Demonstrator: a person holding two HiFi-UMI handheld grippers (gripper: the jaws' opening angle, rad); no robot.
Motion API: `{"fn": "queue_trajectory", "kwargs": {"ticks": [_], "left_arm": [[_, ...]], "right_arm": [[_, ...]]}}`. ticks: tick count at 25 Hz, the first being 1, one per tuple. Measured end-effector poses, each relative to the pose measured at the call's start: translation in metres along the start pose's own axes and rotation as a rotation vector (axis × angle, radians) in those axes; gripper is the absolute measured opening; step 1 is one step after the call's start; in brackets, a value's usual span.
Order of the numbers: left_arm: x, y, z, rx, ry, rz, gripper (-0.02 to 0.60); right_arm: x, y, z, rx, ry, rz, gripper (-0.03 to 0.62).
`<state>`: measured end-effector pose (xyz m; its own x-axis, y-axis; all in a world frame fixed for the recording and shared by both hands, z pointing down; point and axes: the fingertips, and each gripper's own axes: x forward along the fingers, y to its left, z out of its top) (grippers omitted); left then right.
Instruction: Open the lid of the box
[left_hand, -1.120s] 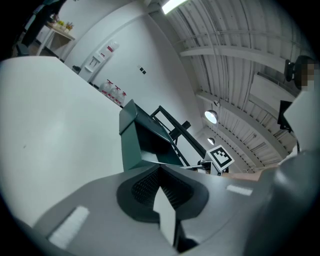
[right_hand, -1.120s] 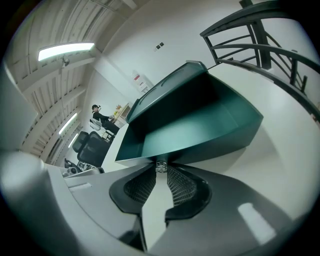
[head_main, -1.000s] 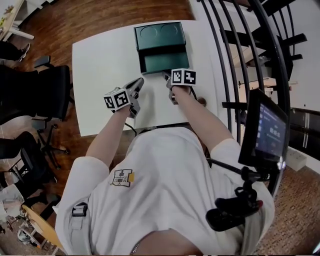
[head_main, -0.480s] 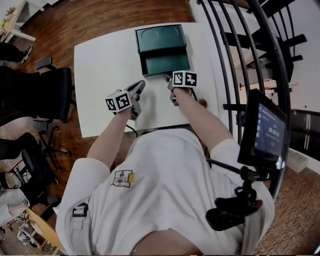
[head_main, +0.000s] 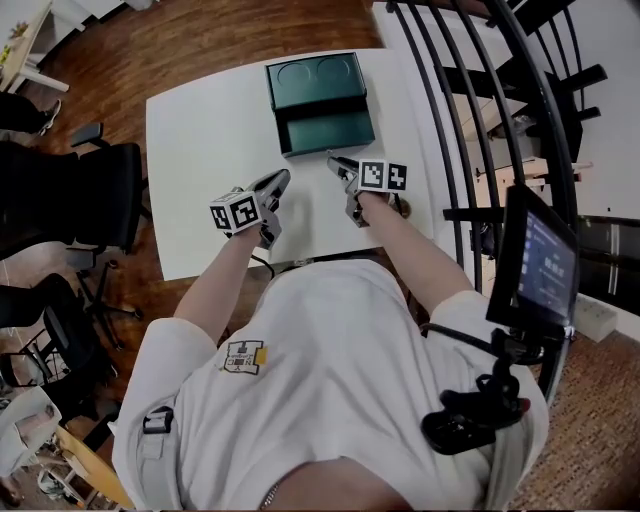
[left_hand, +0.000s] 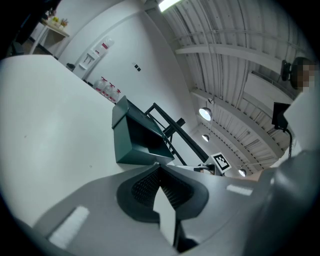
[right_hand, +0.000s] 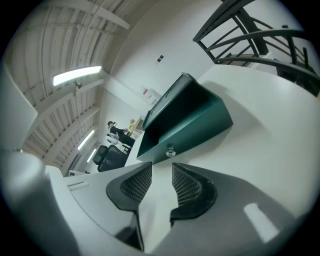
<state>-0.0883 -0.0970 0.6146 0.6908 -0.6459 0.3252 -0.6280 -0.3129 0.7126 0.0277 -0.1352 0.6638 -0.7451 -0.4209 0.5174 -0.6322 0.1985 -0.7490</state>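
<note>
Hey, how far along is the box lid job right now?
Done: the lid is swung back, leaving the green box open on the table. In hand: nothing. The right gripper is opening its jaws, empty, just short of the front knob. The left gripper is shut and empty. Left: seemingly nothing.
</note>
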Motion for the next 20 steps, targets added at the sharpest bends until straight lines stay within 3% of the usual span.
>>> {"fn": "queue_trajectory", "kwargs": {"ticks": [10, 15, 20], "left_arm": [[-0.031, -0.018, -0.053, -0.04, 0.09, -0.071, -0.006], [-0.036, -0.013, -0.09, -0.086, 0.112, -0.043, -0.006], [-0.036, -0.014, -0.088, -0.088, 0.12, -0.047, -0.006]], "right_arm": [[-0.064, 0.016, -0.076, 0.056, -0.004, 0.234, 0.067], [-0.077, 0.004, -0.097, 0.108, -0.034, 0.253, 0.023], [-0.074, 0.006, -0.093, 0.099, -0.032, 0.248, 0.023]]}}
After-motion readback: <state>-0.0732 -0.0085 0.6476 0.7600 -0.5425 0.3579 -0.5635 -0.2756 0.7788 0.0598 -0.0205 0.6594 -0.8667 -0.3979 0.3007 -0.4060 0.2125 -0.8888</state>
